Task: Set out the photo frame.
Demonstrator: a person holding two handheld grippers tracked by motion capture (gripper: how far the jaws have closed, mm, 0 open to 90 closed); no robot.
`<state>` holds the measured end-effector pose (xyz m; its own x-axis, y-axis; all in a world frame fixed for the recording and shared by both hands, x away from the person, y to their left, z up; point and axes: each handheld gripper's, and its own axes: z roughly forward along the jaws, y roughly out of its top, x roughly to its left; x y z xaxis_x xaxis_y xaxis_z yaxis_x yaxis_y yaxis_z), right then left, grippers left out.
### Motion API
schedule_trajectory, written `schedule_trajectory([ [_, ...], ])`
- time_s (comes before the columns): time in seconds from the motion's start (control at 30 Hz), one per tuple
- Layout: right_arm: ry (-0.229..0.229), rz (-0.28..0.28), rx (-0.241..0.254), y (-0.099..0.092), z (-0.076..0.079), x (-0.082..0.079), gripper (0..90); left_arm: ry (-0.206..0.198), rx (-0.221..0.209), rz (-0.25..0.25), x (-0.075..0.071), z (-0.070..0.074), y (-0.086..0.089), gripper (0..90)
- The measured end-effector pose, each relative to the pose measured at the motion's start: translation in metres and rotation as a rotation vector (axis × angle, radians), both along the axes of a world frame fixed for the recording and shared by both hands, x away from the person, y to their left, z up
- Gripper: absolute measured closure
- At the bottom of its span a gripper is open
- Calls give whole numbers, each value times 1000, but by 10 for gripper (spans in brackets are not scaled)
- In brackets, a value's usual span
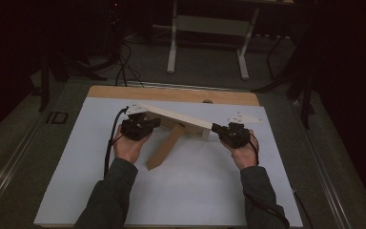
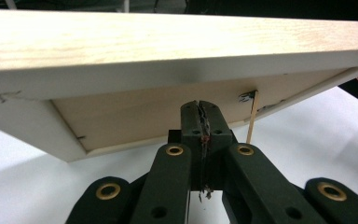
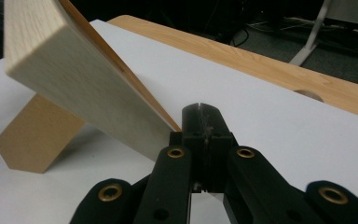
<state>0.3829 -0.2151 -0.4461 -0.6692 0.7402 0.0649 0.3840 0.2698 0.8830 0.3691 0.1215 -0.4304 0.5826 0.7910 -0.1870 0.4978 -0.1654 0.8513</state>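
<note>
A pale wooden picture frame is held up between my two grippers, tilted, with its brown back stand reaching down to the white sheet. My left gripper is shut and empty, and its tips rest against the recessed back panel of the frame. My right gripper is also shut with nothing between its jaws. Its tips sit right beside the lower corner of the frame. The stand touches the sheet to the left there.
A white sheet covers most of the wooden table, which has a small hole near its far edge. White desk legs and cables stand on the dark floor beyond. A thin pale strip hangs from the frame's back.
</note>
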Motion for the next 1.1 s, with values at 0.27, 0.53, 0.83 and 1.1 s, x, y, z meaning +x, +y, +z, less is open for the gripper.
schedule_trajectory([
  [0.27, -11, 8, 21, 1, 7, 1, 897, -1, 27, -3, 4, 1, -8, 900],
  [0.53, -5, 18, 39, 3, 11, 3, 897, -6, 33, -2, 6, 4, -13, 900],
  [0.83, -2, 22, 37, 4, 11, 4, 898, -2, 35, 1, 6, 4, -13, 900],
  [1.1, -5, 29, 35, 5, 11, 3, 898, -4, 34, -3, 6, 4, -17, 900],
])
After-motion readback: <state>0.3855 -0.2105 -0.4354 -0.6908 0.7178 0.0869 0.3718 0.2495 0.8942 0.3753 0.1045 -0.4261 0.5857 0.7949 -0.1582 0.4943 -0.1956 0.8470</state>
